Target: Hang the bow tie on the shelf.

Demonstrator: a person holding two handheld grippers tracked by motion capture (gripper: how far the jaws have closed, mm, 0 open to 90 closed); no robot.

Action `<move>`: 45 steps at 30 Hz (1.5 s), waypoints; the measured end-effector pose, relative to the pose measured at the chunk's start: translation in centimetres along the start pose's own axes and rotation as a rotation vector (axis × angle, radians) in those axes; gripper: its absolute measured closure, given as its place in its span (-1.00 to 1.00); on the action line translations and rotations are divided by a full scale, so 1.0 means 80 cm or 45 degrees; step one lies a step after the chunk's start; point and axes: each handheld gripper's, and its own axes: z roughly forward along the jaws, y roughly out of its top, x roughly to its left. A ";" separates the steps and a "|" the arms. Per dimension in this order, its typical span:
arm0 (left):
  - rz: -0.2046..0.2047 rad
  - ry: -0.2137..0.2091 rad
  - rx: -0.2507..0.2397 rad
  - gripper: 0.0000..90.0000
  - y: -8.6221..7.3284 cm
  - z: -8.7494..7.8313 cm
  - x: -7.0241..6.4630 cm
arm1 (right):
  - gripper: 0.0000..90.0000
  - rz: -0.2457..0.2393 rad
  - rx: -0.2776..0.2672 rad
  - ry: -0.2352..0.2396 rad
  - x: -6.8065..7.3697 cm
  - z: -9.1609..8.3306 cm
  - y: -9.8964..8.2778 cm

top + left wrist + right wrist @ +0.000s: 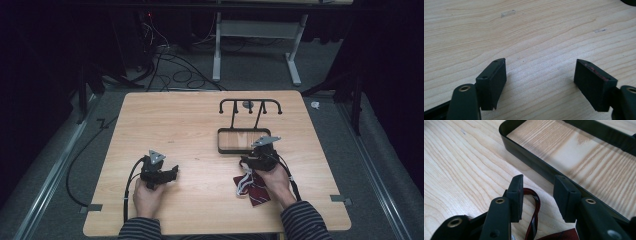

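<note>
Striped dark sleeves (305,220), black jaws, brass screw eyelets, black cables

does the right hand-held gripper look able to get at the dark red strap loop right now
Probably yes. The right hand-held gripper has its jaws apart with the dark red strap loop lying on the table between and just below them, nothing covering it. The black rack base sits beyond, not in the way.

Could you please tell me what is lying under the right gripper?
A dark red strap loops between the right gripper and its open jaws; the maroon pouch beneath is partly covered by the hand.

The right gripper (537,197) hangs with jaws apart over what seems a dark-red strap (535,207) beside a black tray (529,157).
</note>
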 end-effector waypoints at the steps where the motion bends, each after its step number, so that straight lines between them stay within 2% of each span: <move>1: 0.000 0.000 0.000 -0.41 0.000 0.000 0.000 | 0.37 0.002 0.000 0.003 0.000 0.002 0.000; 10: -0.003 -0.005 0.001 -0.41 0.000 0.000 0.001 | 0.37 0.007 0.030 0.013 0.000 0.011 -0.001; 14: -0.007 -0.007 -0.003 -0.41 0.000 0.000 0.001 | 0.39 -0.013 0.032 0.019 0.001 0.016 -0.001; 16: -0.006 -0.007 -0.001 -0.41 0.000 0.000 0.001 | 0.46 -0.005 0.038 0.020 0.001 0.018 -0.002; 17: -0.007 -0.007 -0.003 -0.41 0.000 0.000 0.001 | 0.57 -0.023 0.049 0.021 0.002 0.020 -0.002; 26: -0.010 -0.009 -0.003 -0.41 0.000 0.000 0.001 | 0.99 -0.067 0.050 0.022 0.006 0.017 -0.002; 34: -0.012 -0.014 -0.003 -0.41 0.000 -0.001 0.002 | 1.00 -0.072 0.028 0.026 0.006 0.008 -0.001; 35: -0.013 -0.015 -0.003 -0.41 0.000 -0.001 0.002 | 1.00 -0.070 0.003 0.027 0.006 0.002 0.000; 38: -0.011 -0.013 -0.002 -0.41 0.000 -0.001 0.002 | 1.00 -0.067 -0.007 0.025 0.005 -0.002 0.000; 45: -0.011 -0.013 -0.002 -0.41 0.000 -0.001 0.002 | 1.00 -0.036 -0.053 0.022 -0.001 -0.020 -0.002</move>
